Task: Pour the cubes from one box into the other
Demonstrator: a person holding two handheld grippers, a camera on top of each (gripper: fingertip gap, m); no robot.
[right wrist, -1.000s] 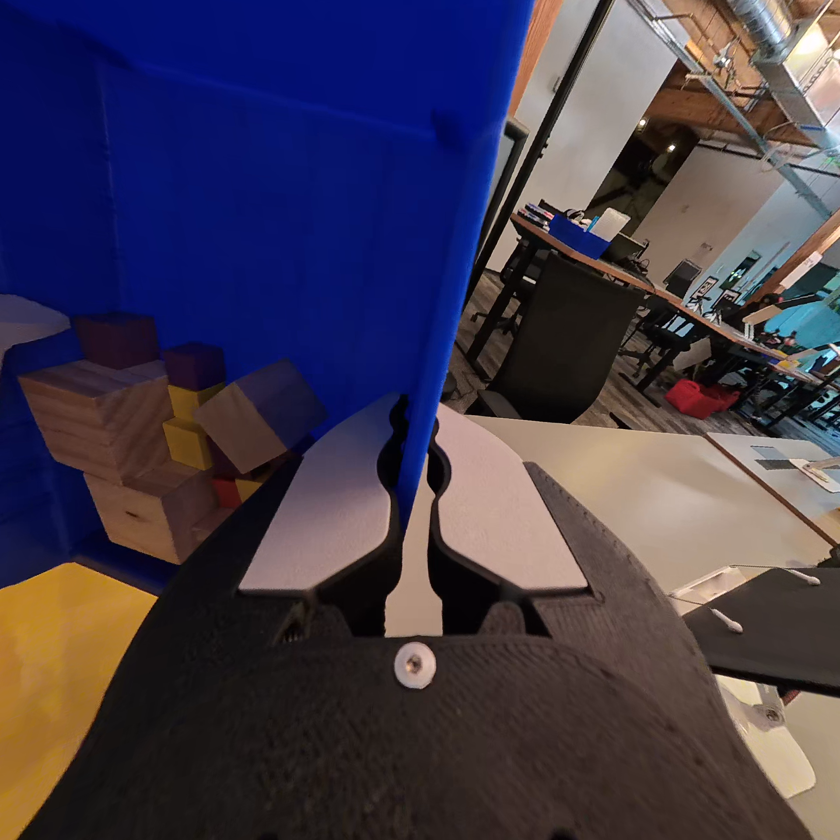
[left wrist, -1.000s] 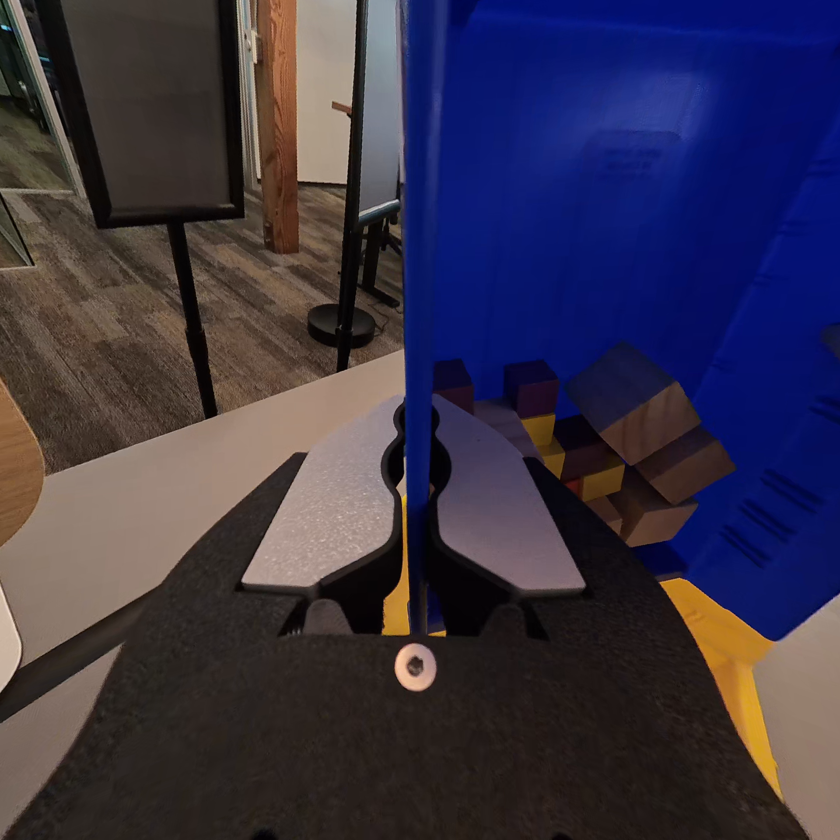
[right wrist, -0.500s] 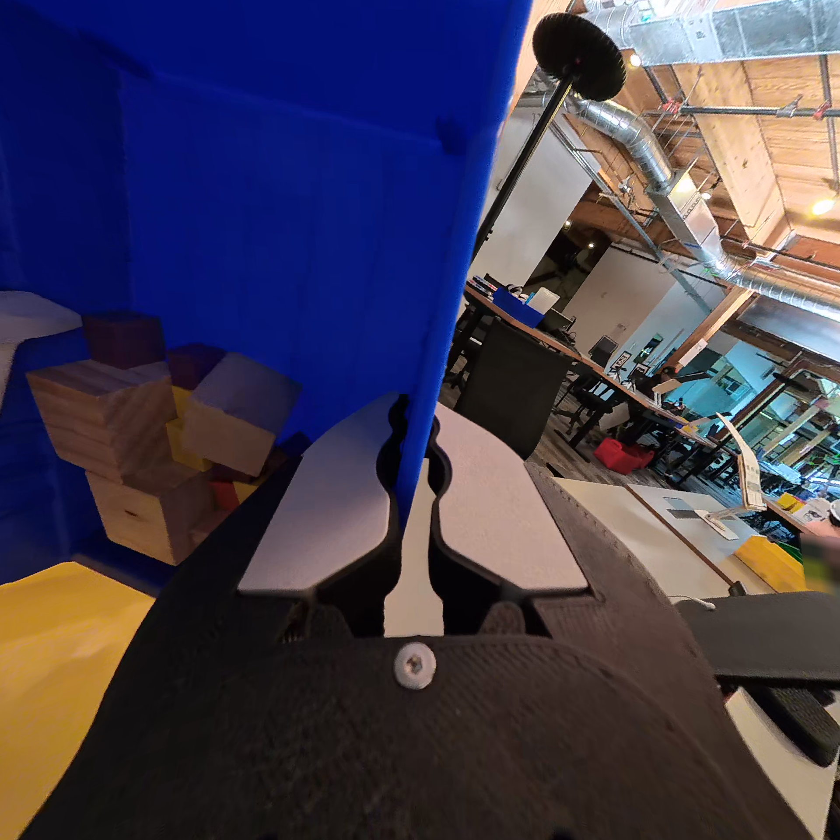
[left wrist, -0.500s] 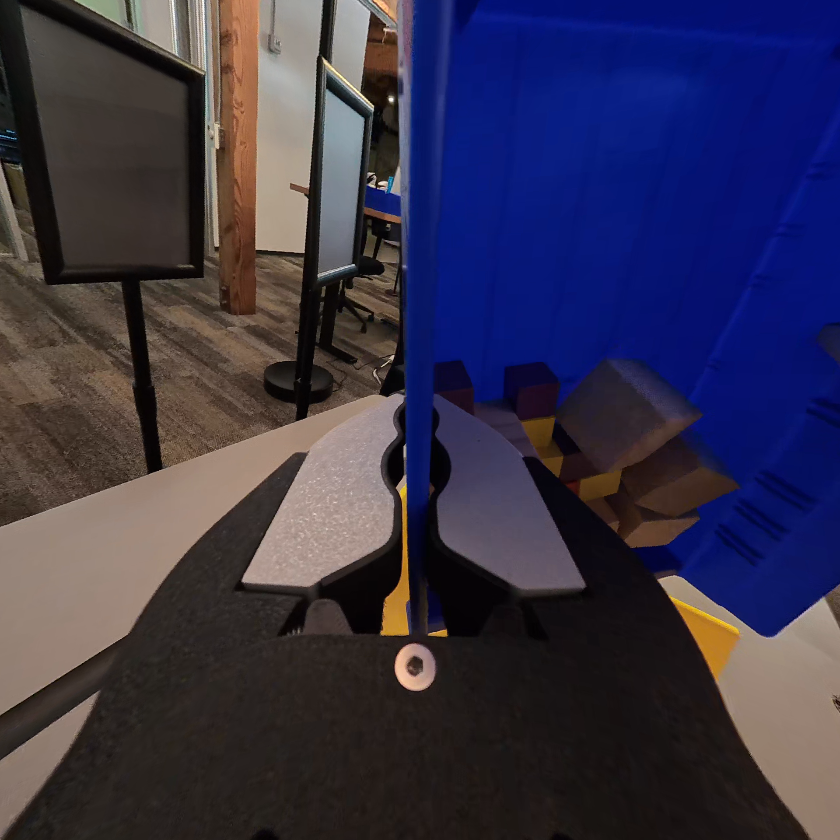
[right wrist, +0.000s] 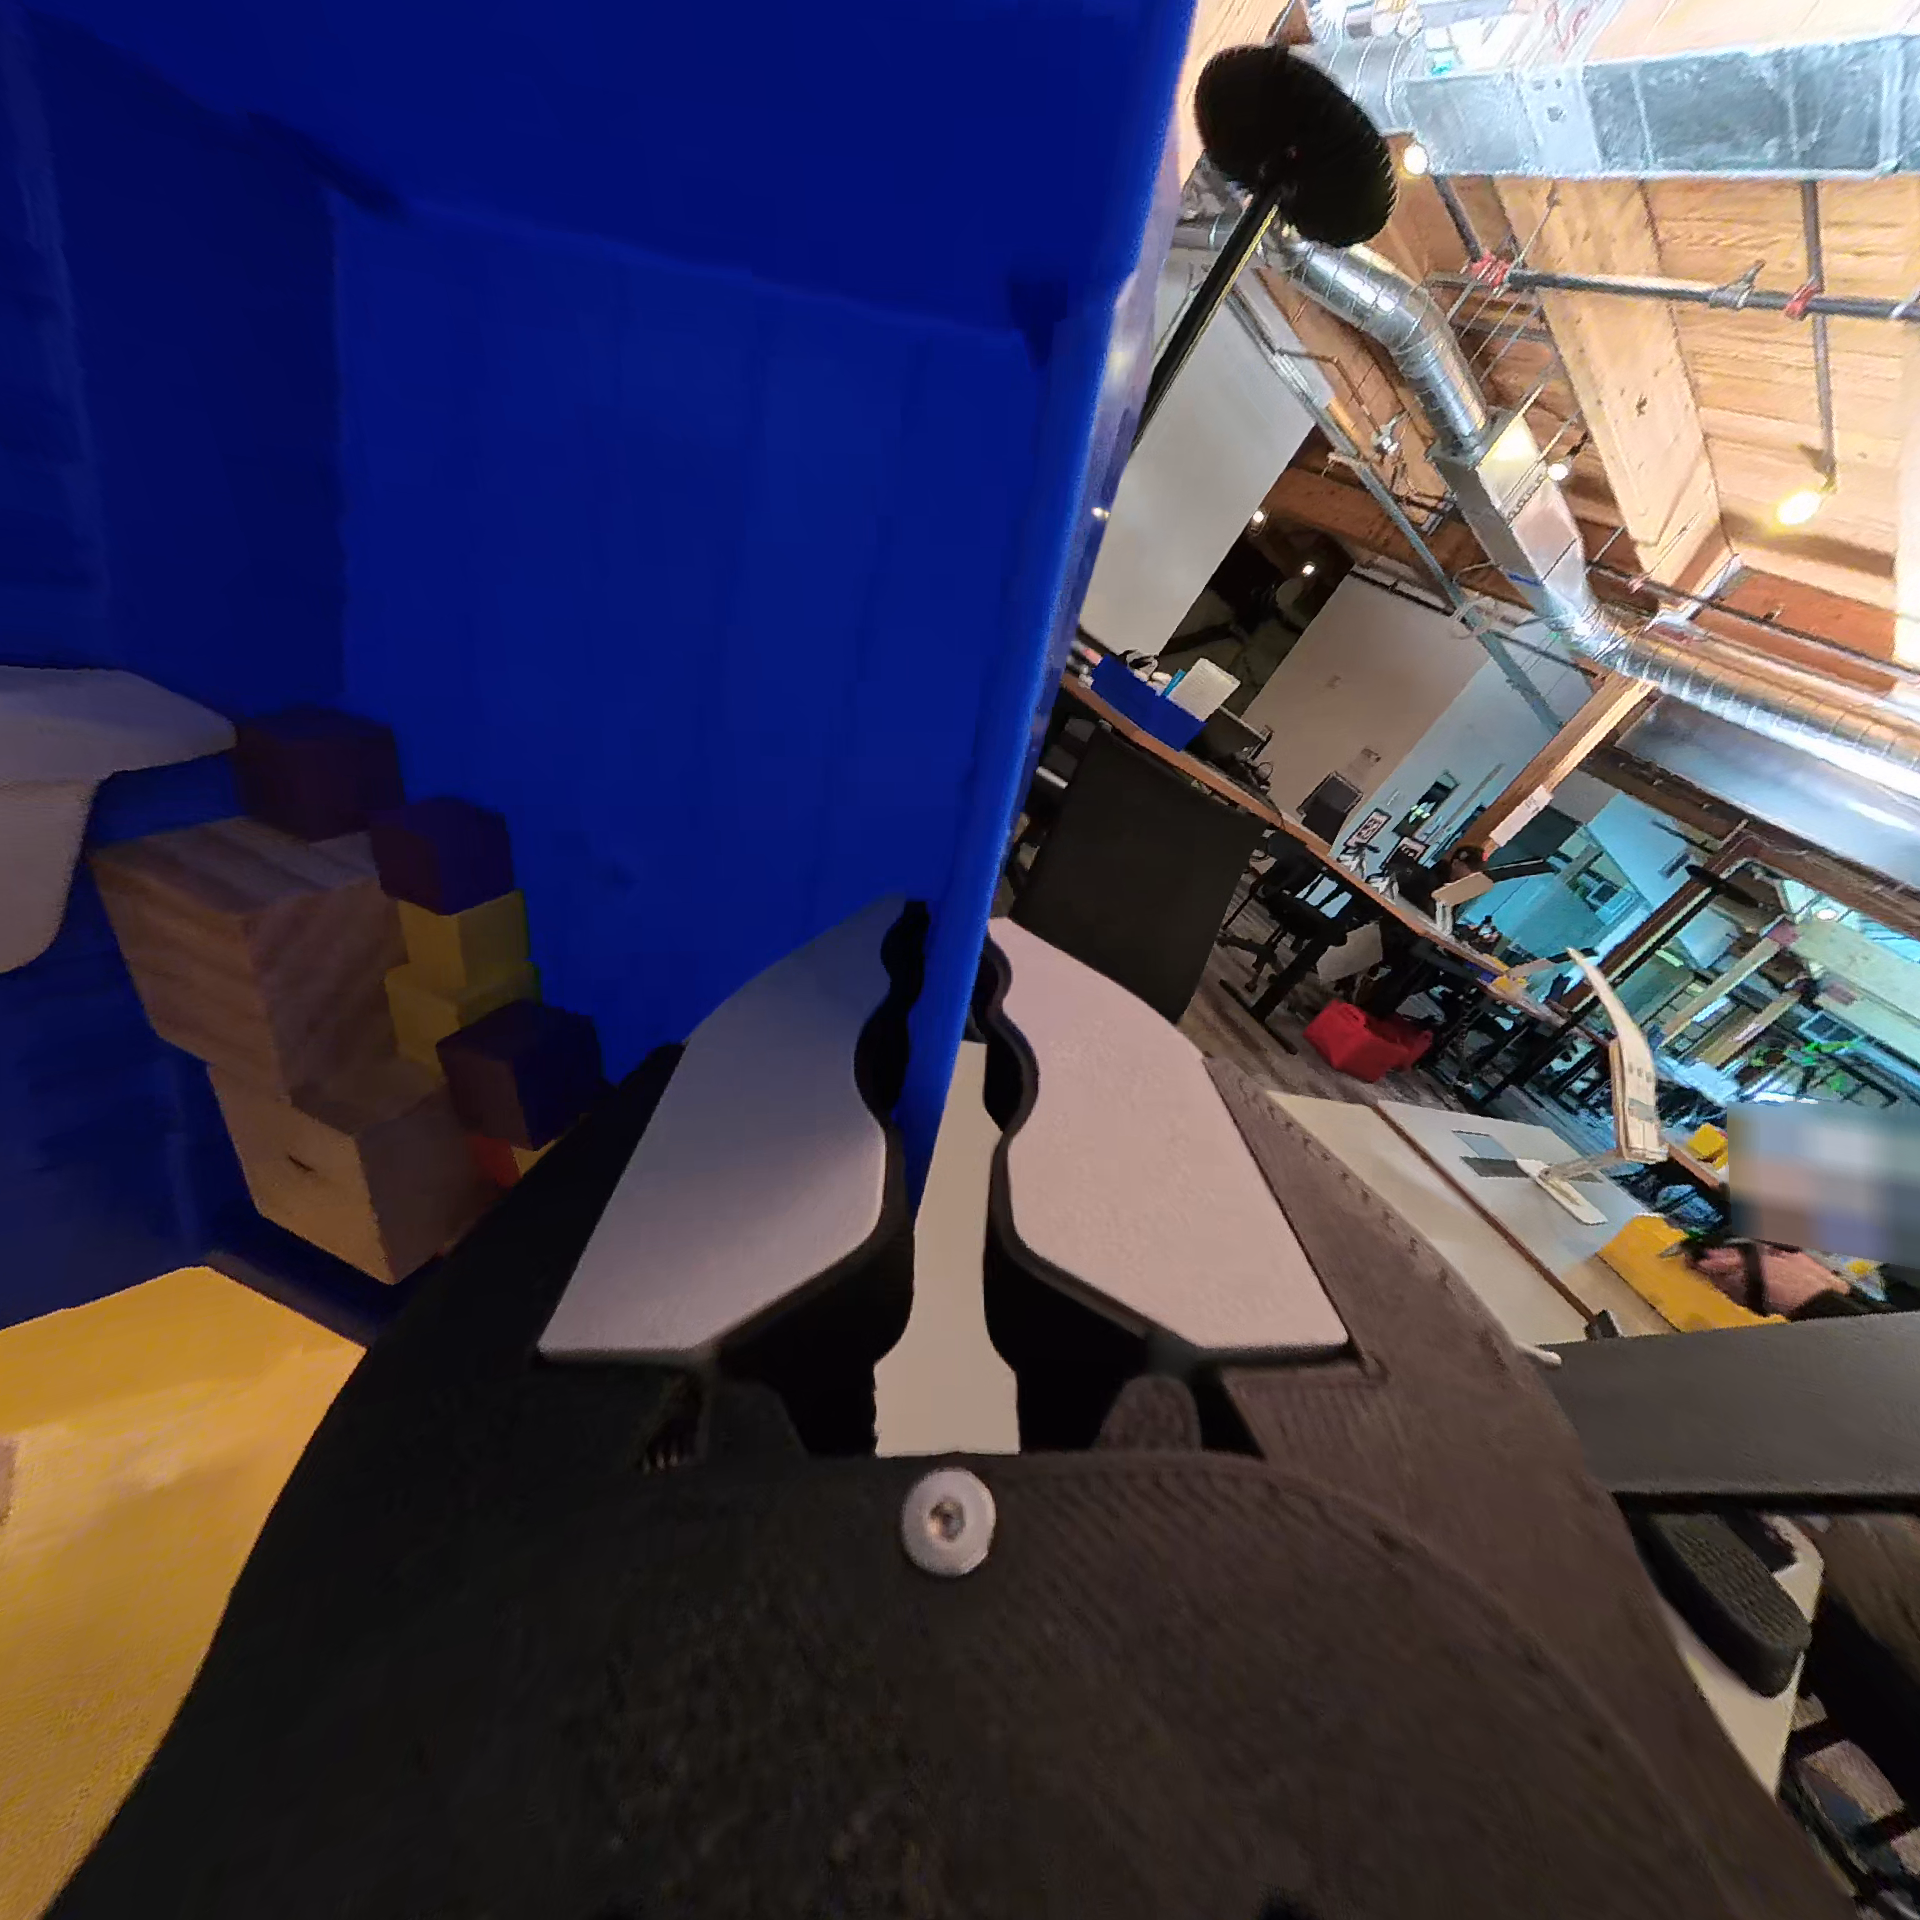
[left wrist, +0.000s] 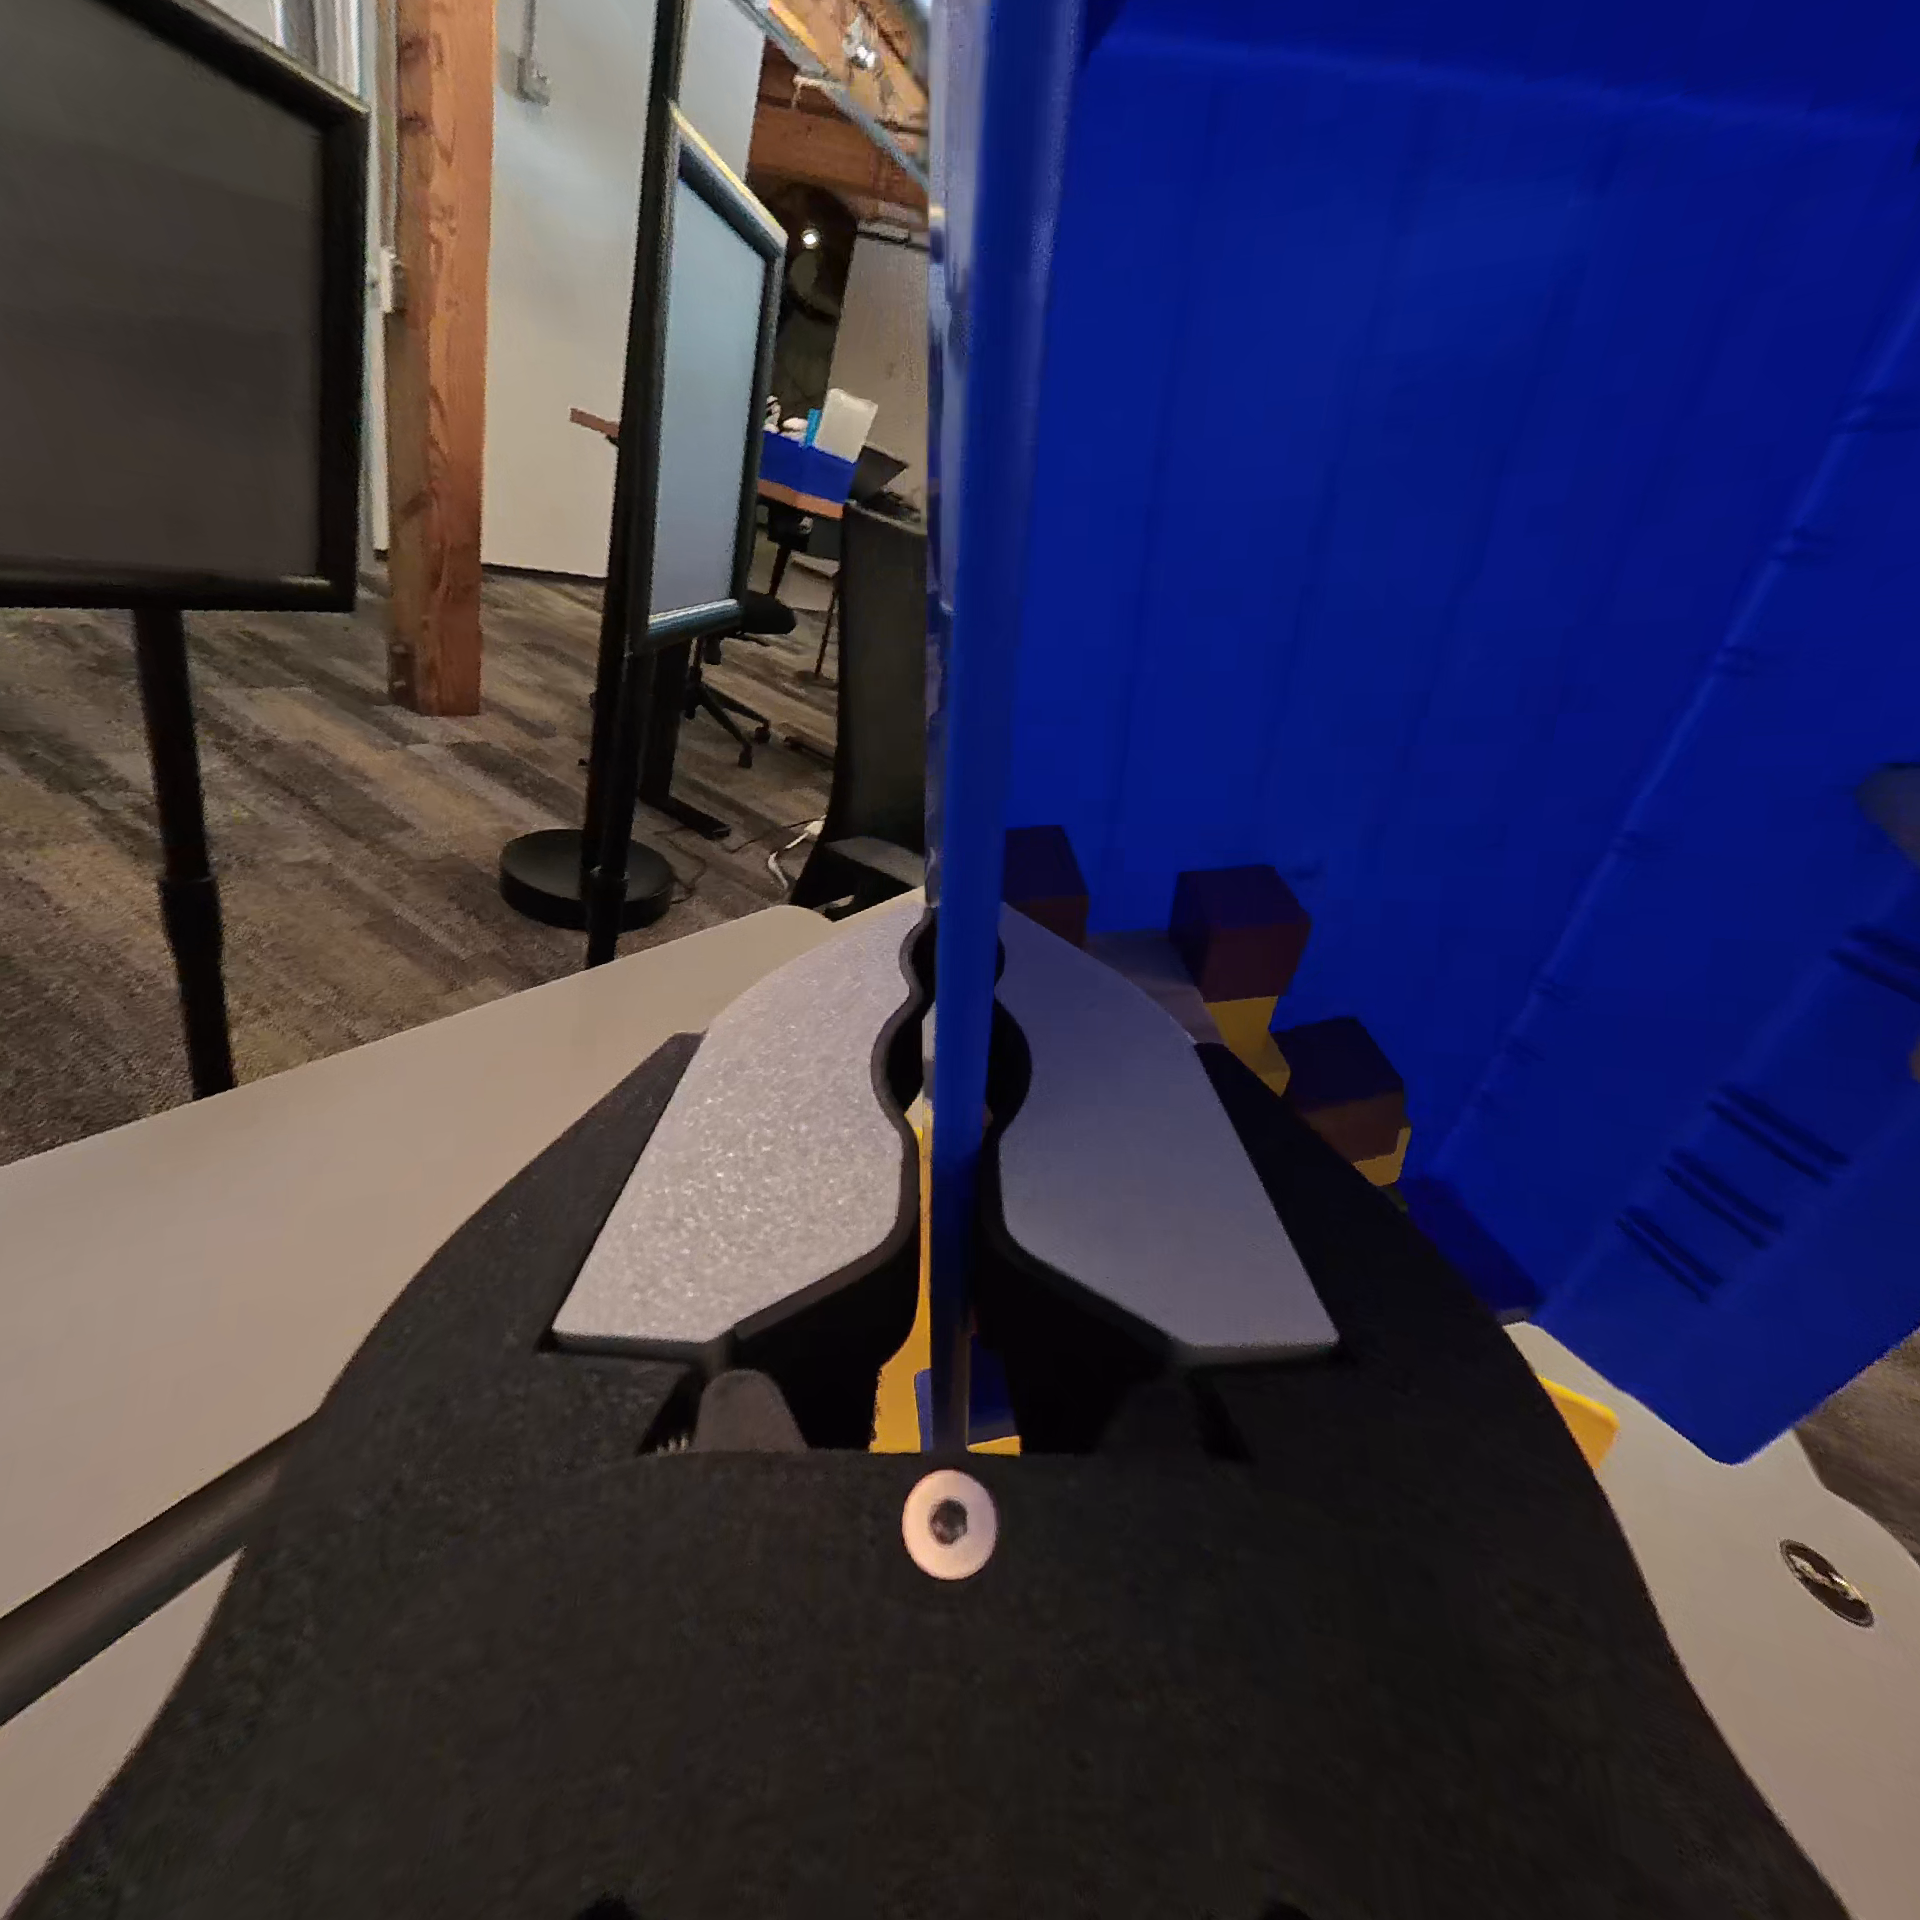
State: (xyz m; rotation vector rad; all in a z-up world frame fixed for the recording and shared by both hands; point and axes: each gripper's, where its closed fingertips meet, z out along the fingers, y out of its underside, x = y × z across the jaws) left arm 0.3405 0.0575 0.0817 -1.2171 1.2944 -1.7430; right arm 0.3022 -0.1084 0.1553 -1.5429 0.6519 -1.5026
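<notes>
1. The left claw (left wrist: pixel 954 1039) is pinching one side wall of the blue box (left wrist: pixel 1455 520), its jaws closed narrow on the thin plastic edge.
2. The right claw (right wrist: pixel 943 997) is doing the same on the opposite wall of the blue box (right wrist: pixel 675 520), so the 2 claws are carrying it tipped up between them.
3. The cubes (right wrist: pixel 312 997), plain wood, purple, yellow and a bit of red, are piling against the low end of the tilted blue box, right at its lip.
4. The yellow box (right wrist: pixel 135 1455) is sitting just beneath that lip on the grey table (left wrist: pixel 312 1195).
5. By my reckoning the pour is only getting going: nearly all the cubes are sitting in the blue box, and I cannot tell whether any are lying in the yellow one.
6. The right view is showing the big wooden cubes; the left view is showing only the small cubes (left wrist: pixel 1236 935) and a yellow corner (left wrist: pixel 1579 1423).
</notes>
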